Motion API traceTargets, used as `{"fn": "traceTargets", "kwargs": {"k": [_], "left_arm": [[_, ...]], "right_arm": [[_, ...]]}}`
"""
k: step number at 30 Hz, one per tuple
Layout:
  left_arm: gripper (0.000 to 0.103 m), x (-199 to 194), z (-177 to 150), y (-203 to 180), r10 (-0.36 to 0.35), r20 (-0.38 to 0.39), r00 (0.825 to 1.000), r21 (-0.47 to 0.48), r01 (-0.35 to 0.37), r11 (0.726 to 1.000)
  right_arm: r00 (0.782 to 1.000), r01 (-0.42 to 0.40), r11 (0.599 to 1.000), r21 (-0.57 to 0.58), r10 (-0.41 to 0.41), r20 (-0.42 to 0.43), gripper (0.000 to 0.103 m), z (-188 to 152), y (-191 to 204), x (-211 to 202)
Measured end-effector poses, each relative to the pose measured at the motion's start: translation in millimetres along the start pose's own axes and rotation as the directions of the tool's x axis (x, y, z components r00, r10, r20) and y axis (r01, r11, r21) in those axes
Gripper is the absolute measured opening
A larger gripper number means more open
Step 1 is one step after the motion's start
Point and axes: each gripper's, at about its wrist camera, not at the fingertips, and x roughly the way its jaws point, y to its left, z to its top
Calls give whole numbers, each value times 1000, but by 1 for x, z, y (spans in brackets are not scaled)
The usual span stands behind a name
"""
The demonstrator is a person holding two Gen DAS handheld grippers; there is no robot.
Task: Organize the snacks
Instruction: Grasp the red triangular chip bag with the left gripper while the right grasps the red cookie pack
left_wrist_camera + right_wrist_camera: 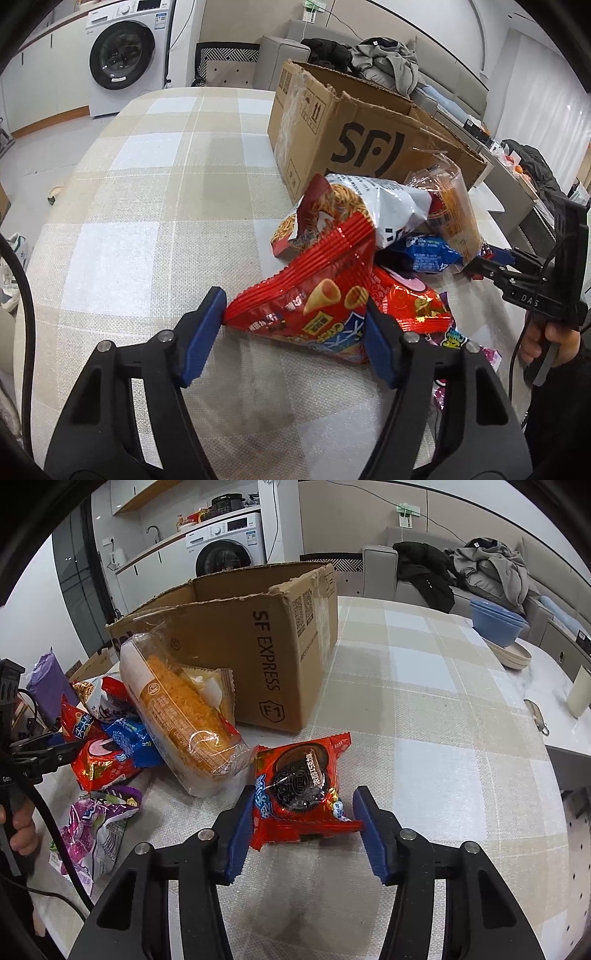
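A pile of snack packets lies on the checked tablecloth (147,192) beside an open SF cardboard box (369,140). My left gripper (295,314) is open around a red cone-snack bag (314,291); its blue pads flank the bag's two sides. My right gripper (303,808) is open around a red cookie packet (299,782) lying flat; the left pad touches its edge. The box also shows in the right wrist view (258,646). A long orange bread pack (181,716) leans on the pile.
A purple candy bag (96,823) lies at the near left. Blue bowls (496,622) on cream plates and a white cup (580,696) stand at the table's far right edge. A sofa with clothes (480,568) and a washing machine (125,55) stand behind.
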Motion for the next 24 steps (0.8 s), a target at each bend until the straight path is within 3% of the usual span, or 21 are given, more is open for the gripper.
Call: {"fn": "traceTargets", "kwargs": {"k": [11,15,19,24], "left_arm": [[67,-24,-2,-1,4,39,999,18,-5,1000],[67,-26,-2,0,10,37,999,21,-11,1000],[67,-27,-2,-3,15,36,999,29,-16,999],[67,-27,-1,-5,15,33,999,31,-16,999]], "right_arm": [[1000,-17,1000,-17,17,20,38,-1,-5,-15],[1000,-13,999,-34,14,15,39,-4,0,-16],[1000,-12,1000,-23,12,3,49,-3,2,-10],[1000,-9,999,42,10,-17,50,-1,0,1]]}}
